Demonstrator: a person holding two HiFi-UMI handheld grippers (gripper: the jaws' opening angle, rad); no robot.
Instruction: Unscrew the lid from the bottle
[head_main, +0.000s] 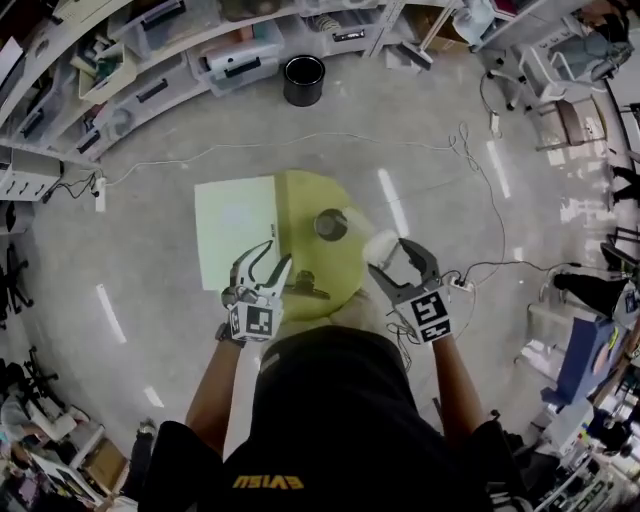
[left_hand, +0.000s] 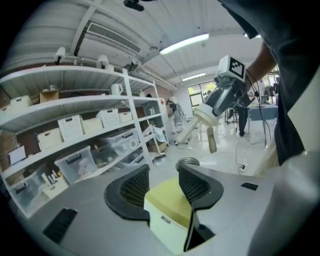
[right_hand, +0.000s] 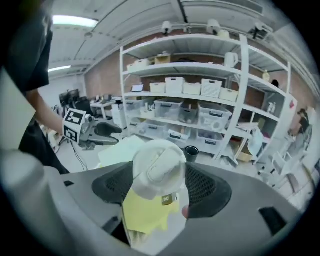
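Bottle (left_hand: 188, 162) all but its rim hidden behind left gripper (left_hand: 162, 174) jaw, gold label (right_hand: 169, 200) print unreadably small

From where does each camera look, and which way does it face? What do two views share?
Head view: on the person's head, facing steeply down at the table, the bottle, both forearms, left tool and right tool.
Left gripper view: on the left tool, facing along its parted, empty jaws across the table toward the shelves; torso at right.
Right gripper view: on the right tool, facing along its jaws, closed on the lid; forearm at left.
Shared: both gripper views show the shelves and the other tool.
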